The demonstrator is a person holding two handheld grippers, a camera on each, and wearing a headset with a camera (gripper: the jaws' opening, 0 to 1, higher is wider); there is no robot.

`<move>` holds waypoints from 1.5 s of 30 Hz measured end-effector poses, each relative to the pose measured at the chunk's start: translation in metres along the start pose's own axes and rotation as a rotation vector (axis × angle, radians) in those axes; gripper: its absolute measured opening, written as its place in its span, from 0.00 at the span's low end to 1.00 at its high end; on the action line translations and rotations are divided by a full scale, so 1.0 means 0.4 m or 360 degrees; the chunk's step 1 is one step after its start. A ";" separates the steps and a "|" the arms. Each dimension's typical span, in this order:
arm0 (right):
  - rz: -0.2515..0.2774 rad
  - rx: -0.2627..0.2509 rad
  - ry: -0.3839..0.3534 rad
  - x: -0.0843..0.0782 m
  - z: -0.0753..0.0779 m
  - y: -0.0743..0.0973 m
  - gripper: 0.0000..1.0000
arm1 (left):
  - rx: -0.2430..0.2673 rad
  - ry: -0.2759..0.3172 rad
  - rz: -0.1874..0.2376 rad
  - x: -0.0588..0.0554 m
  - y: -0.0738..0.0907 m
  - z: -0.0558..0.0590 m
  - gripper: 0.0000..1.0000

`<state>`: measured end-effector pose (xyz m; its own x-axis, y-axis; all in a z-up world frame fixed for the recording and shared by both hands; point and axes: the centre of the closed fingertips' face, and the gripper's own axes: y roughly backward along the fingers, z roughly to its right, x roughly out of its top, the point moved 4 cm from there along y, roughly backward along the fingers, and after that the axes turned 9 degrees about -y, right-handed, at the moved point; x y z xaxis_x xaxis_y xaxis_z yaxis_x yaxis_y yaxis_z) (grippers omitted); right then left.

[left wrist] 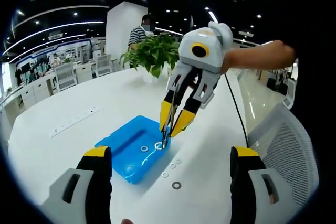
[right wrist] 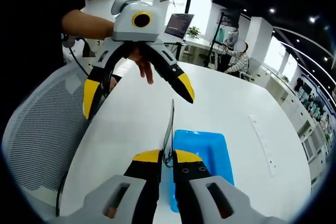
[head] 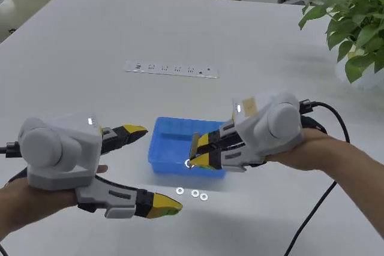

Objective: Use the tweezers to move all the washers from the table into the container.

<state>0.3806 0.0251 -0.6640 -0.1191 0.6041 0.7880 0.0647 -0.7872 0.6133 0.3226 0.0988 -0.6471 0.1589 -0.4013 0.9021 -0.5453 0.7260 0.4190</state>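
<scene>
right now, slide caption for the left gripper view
Tweezers in the right gripper hold a washer at the edge of the blue container.

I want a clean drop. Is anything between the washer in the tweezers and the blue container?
Nothing visible: the washer hangs in the tweezers at the open container's rim.

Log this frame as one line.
right gripper: shut on tweezers | washer: at tweezer tips, at container rim | left gripper: open, holding nothing | table: washers beside container
</scene>
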 end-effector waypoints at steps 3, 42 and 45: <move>0.0011 -0.0014 0.0010 0.006 0.016 -0.001 0.09 | 0.0006 -0.0011 -0.0005 -0.005 0.001 -0.003 0.99; -0.0044 0.0013 -0.0036 -0.076 0.125 -0.097 0.09 | 0.0049 0.0005 0.0007 -0.009 -0.006 -0.065 0.95; -0.0054 0.0024 -0.0046 -0.086 0.126 -0.105 0.09 | 0.0040 0.0006 0.0005 -0.010 -0.009 -0.068 0.95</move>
<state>0.4319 0.0436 -0.7142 -0.0929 0.6341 0.7677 0.0757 -0.7643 0.6404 0.3462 0.1129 -0.6494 0.1601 -0.3968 0.9039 -0.5662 0.7132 0.4133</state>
